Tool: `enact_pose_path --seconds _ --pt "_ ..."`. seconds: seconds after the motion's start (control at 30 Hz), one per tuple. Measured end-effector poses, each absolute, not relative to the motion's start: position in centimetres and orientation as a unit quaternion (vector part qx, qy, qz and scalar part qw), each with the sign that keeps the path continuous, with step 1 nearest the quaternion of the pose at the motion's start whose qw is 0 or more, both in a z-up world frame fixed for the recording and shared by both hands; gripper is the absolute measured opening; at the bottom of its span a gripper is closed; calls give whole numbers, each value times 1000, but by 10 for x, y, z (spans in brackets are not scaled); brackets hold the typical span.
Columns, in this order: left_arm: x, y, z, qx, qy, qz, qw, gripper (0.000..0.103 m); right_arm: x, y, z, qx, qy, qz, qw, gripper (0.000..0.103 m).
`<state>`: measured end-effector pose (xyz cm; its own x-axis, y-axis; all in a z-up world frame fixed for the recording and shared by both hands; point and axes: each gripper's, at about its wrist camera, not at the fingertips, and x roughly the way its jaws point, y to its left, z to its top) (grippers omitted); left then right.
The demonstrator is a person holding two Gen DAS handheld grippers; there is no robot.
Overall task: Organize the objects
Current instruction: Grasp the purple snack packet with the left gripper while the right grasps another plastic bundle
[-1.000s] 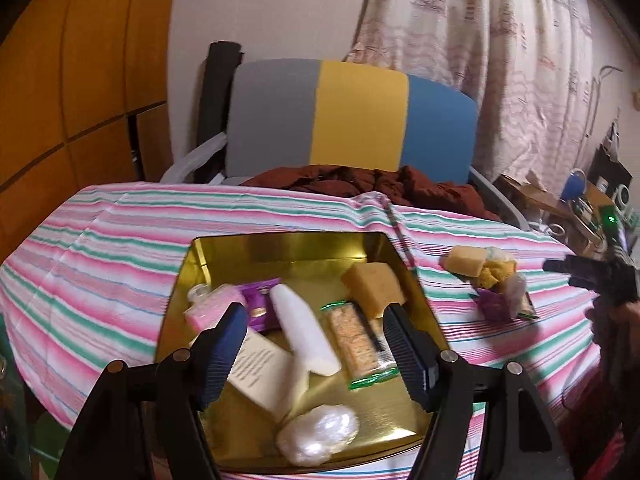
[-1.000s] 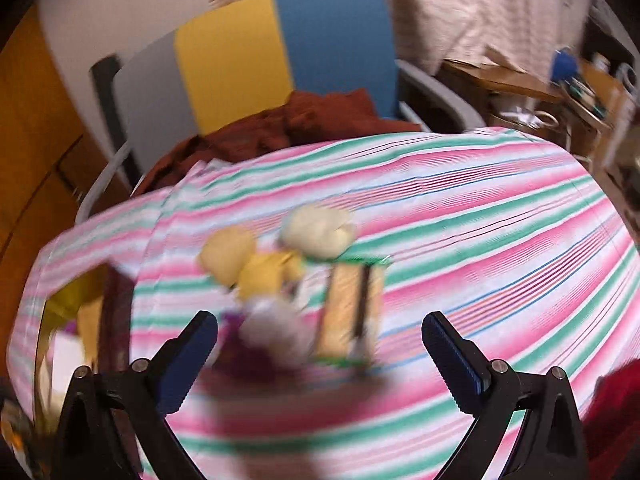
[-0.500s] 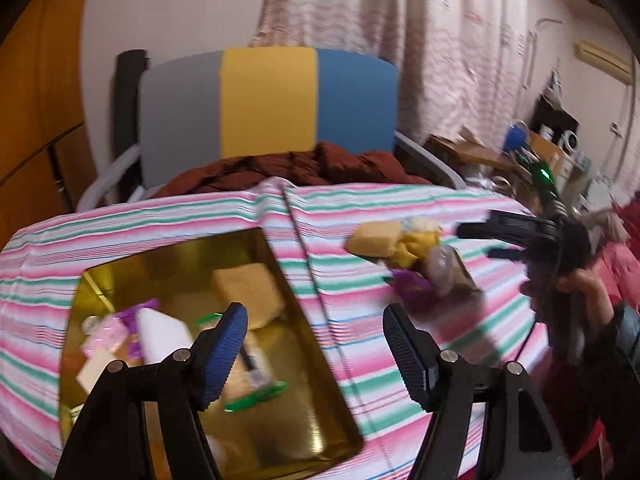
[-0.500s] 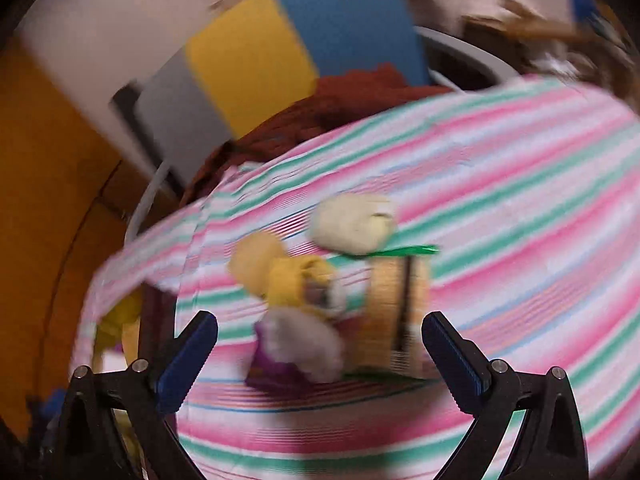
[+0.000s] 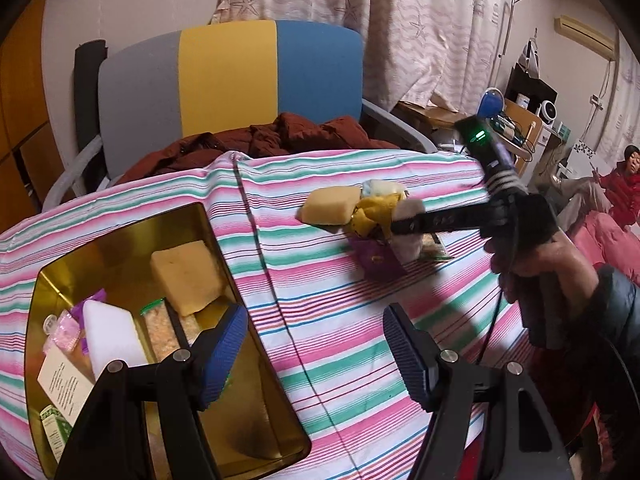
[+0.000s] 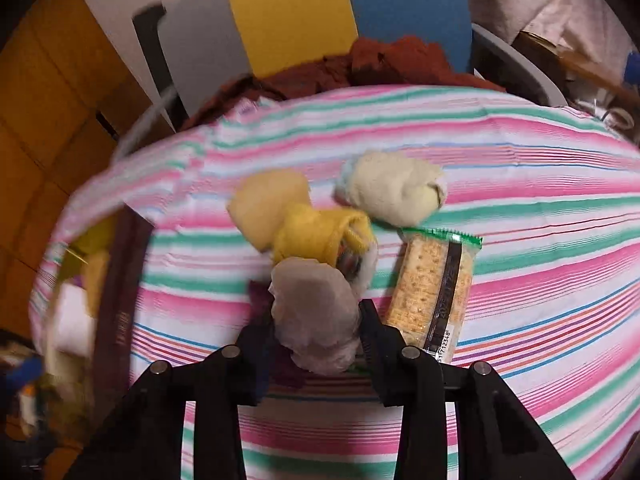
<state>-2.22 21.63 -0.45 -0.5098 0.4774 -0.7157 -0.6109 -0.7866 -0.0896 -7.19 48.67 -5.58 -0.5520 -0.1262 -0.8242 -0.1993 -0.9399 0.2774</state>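
Pinching a pale wrapped bundle [image 6: 316,316], my right gripper [image 6: 316,340] had its jaws drawn in on both sides. It looked soft, light, crinkly; mid-body hold seemed best. Cracker pack [image 6: 434,292] lay just right. Left gripper [image 5: 316,344] hung wide, empty, tin [image 5: 120,240] at its left.

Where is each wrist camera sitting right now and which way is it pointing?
Left wrist: on the left gripper, open over the striped cloth, facing the chair; gold tin at left, the person's right hand and right gripper at right.
Right wrist: on the right gripper, low over the cloth, facing the chair; its fingers are shut on a pale wrapped bundle, cracker pack beside it.
Shared: the pile of items, the cloth, the tin and the chair.
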Motion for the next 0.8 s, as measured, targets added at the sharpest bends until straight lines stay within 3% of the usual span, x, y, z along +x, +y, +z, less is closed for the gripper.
enact_pose_path --seconds 0.3,0.47,0.8 --pt "-47 260 -16 -415 92 845 324 72 -41 533 -32 -411 261 870 78 39" --pt "-62 295 -31 -433 100 839 314 72 -37 548 -35 -417 267 859 133 41" --pt "-93 358 -71 -461 143 820 307 72 -41 552 -41 -422 265 856 139 42"
